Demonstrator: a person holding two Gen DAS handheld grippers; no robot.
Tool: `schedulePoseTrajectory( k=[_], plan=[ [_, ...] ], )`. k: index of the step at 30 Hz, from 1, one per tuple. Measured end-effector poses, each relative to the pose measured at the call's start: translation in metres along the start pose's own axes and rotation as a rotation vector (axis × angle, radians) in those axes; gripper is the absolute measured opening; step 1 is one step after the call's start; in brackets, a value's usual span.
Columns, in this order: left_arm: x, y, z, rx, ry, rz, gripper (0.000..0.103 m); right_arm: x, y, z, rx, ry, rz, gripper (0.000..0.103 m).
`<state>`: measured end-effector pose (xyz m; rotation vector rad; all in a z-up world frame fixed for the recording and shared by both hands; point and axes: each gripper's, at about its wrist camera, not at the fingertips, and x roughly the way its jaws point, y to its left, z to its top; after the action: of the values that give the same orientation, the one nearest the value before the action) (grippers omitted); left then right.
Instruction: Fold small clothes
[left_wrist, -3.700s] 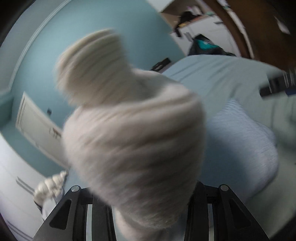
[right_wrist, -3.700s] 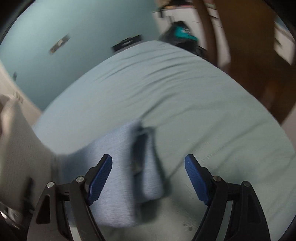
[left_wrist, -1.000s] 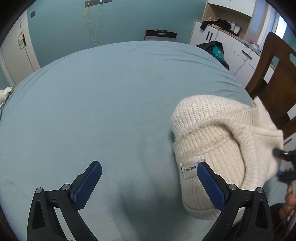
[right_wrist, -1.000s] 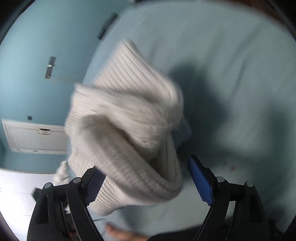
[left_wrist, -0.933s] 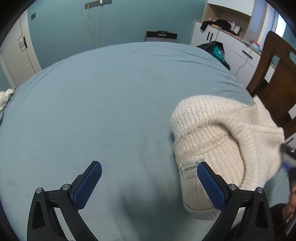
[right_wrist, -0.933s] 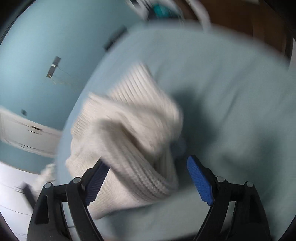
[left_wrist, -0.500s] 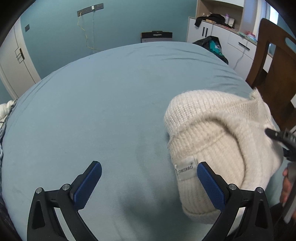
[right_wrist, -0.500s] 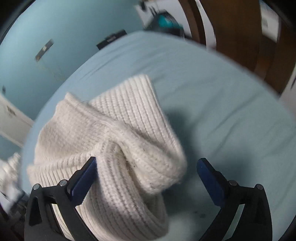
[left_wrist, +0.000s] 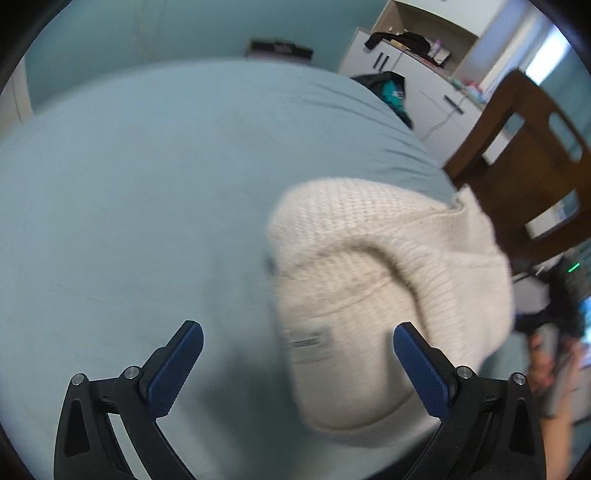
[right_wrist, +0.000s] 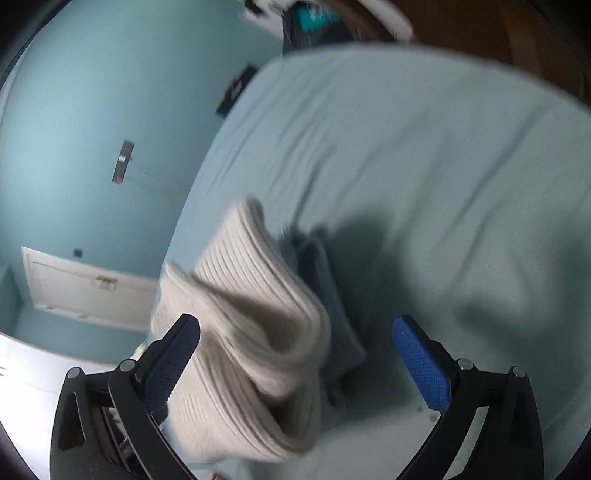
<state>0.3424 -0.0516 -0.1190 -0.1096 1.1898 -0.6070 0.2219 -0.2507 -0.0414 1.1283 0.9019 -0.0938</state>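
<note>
Released, cream knit hat (right_wrist: 255, 354) lies below wide right claw (right_wrist: 295, 354).

Left tool (left_wrist: 297, 369), right tool (right_wrist: 295, 363): black frames, blue textured pads (silver screws at pivots)

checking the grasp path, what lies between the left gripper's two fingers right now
In the left wrist view, bare blue bedsheet on one side, the cream knit beanie on the other; left gripper open.

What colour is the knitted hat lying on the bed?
Cream, off-white ribbed knit hat; clearest in the left wrist view.
</note>
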Motion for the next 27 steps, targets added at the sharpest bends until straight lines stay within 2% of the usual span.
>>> schedulePoseTrajectory(
  k=[1, 2, 3, 5, 7, 8, 12, 16, 20, 23, 26, 27],
  plan=[
    [0.007, 0.006, 0.003, -0.034, 0.028, -0.072, 0.103, 0.008, -0.006, 0.002, 0.013, 0.063, 0.049, 0.102],
    [0.018, 0.015, 0.006, -0.094, 0.071, -0.189, 0.103, 0.014, -0.010, 0.003, 0.019, 0.112, 0.092, 0.102],
    [0.026, 0.020, 0.006, -0.136, 0.098, -0.249, 0.103, 0.021, -0.014, 0.006, 0.022, 0.162, 0.133, 0.102],
    [0.047, 0.033, 0.005, -0.228, 0.165, -0.342, 0.103, 0.035, -0.021, 0.013, 0.002, 0.236, 0.128, 0.102],
    [0.063, 0.040, 0.004, -0.271, 0.204, -0.406, 0.103, 0.043, -0.029, 0.010, 0.006, 0.281, 0.124, 0.102],
    [0.070, 0.043, 0.003, -0.290, 0.216, -0.446, 0.103, 0.052, -0.037, 0.013, 0.027, 0.314, 0.157, 0.102],
    [0.085, 0.046, 0.006, -0.292, 0.218, -0.490, 0.103, 0.084, -0.061, 0.024, 0.098, 0.441, 0.317, 0.102],
    [0.102, 0.050, 0.008, -0.316, 0.223, -0.522, 0.103, 0.110, -0.067, 0.035, 0.078, 0.492, 0.372, 0.103],
    [0.116, 0.053, 0.005, -0.341, 0.232, -0.527, 0.103, 0.137, -0.041, 0.049, 0.005, 0.490, 0.354, 0.103],
    [0.125, 0.046, 0.011, -0.291, 0.278, -0.537, 0.103, 0.155, -0.011, 0.051, -0.081, 0.506, 0.284, 0.102],
    [0.122, 0.050, 0.010, -0.303, 0.256, -0.573, 0.103, 0.149, 0.002, 0.052, -0.144, 0.469, 0.268, 0.102],
    [0.119, 0.048, 0.009, -0.291, 0.249, -0.571, 0.103, 0.145, 0.004, 0.052, -0.154, 0.451, 0.276, 0.098]
  ],
)
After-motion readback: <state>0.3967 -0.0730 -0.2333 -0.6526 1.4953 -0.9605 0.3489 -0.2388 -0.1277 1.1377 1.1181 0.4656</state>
